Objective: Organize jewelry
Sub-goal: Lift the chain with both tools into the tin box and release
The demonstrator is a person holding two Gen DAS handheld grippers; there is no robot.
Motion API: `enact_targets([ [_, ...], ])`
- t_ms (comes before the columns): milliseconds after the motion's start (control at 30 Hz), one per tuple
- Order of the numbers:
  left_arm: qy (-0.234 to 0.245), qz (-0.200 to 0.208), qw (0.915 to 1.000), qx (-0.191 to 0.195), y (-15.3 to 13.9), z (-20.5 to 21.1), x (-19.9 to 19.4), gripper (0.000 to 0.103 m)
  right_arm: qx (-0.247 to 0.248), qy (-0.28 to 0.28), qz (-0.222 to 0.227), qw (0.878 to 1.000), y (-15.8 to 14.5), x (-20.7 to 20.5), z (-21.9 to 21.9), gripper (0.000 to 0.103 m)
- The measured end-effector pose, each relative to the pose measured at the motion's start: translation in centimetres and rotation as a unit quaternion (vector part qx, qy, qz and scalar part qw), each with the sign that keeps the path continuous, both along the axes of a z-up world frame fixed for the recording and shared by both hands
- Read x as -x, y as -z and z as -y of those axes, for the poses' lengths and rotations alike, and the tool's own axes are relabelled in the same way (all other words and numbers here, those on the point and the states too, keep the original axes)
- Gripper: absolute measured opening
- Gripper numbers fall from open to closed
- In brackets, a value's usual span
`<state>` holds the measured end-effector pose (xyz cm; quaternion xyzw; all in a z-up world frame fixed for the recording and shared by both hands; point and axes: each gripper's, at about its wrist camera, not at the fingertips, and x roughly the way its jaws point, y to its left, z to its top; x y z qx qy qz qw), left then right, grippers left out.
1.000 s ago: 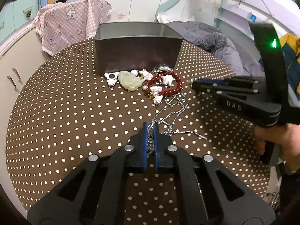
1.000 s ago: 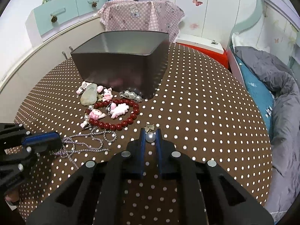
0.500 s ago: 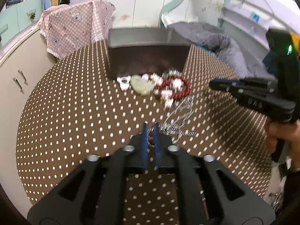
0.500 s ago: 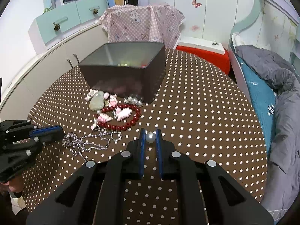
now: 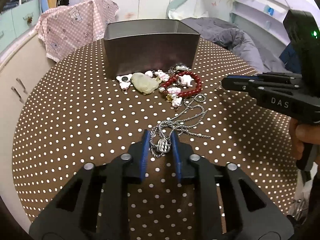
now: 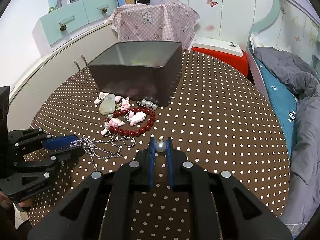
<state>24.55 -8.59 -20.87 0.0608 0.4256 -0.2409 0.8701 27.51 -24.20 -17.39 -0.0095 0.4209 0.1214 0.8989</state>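
Observation:
A dark metal box stands at the far side of the round dotted table; it also shows in the right wrist view. In front of it lie a red bead bracelet, a pale green stone and pink charms. My left gripper is open around the pendant end of a silver chain necklace, which rests on the table. My right gripper is shut on a pearl earring and holds it above the table, right of the pile.
A pink chequered cloth hangs behind the table. Pale cabinets stand to the left and a bed with grey bedding to the right. The brown dotted tablecloth runs to a round edge.
My left gripper has opened; the chain's pendant now lies loose between its fingers. My right gripper has lifted with the pearl earring and sees the box from higher up.

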Motion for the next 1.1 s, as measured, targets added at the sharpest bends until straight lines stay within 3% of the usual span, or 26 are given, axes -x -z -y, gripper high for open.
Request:
enact_targets([
  [200,-0.001,0.021,0.9992,0.034,-3.2,-1.5,0.3,0.019,-0.014,-0.013,0.017,1.000,-2.2,0.4,0.1,0.009],
  [433,0.002,0.084,0.9939,0.071,-9.5,-3.1,-0.4,0.019,-0.036,-0.030,0.057,0.997,-6.5,0.3,0.2,0.009],
  [800,0.016,0.191,0.9753,0.109,-19.3,-3.1,-1.8,0.019,-0.033,-0.062,0.132,0.989,-13.6,-1.7,-1.2,0.009],
  [1100,0.010,0.223,0.9677,0.118,-23.1,-2.3,-5.8,0.019,-0.054,-0.080,0.131,0.987,-15.5,-5.6,-1.3,0.009],
])
